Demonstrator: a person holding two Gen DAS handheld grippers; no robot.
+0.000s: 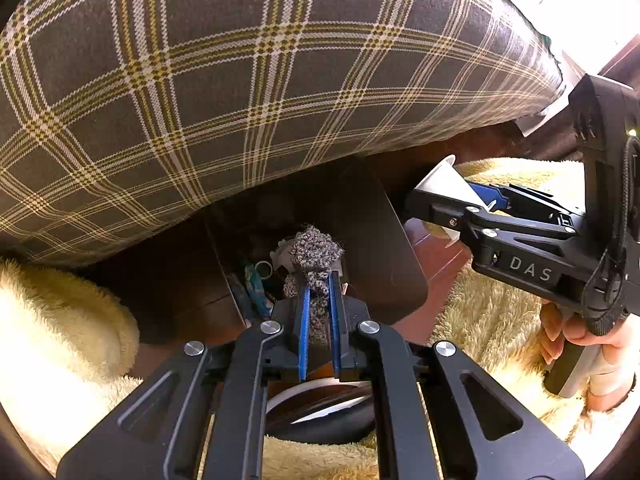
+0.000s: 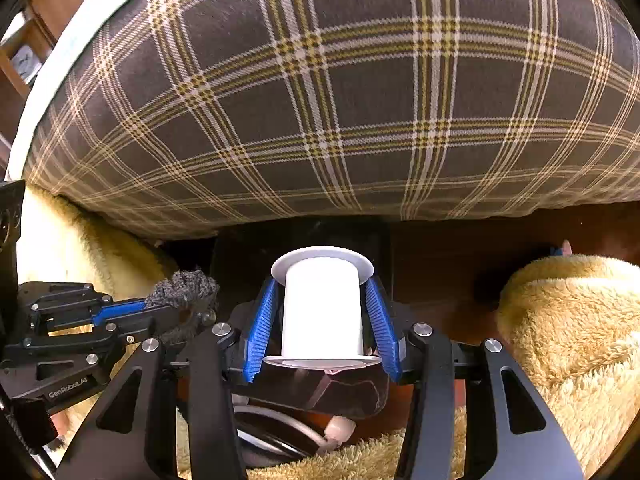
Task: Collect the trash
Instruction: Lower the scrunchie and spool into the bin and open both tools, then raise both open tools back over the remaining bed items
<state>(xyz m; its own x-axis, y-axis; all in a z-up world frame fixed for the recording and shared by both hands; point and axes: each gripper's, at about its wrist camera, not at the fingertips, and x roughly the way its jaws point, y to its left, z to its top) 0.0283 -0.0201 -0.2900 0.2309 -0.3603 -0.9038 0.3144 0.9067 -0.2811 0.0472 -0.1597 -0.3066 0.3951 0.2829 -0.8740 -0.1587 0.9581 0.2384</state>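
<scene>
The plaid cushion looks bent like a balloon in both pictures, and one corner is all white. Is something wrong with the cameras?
Nothing wrong: both wrist views use fisheye lenses, so the plaid cushion bulges and its lines curve. In the left wrist view the upper right corner is washed out by bright light. In the right wrist view the gap under the cushion sits in deep shadow.

The plaid cushion [image 1: 240,100] shadows the dark bin [image 1: 372,248], whose small contents cannot be made out.

Plaid cushion [image 1: 248,80] overhanging, dark bin [image 1: 372,240] open beneath, fleece blanket [image 2: 568,328] flanking
</scene>
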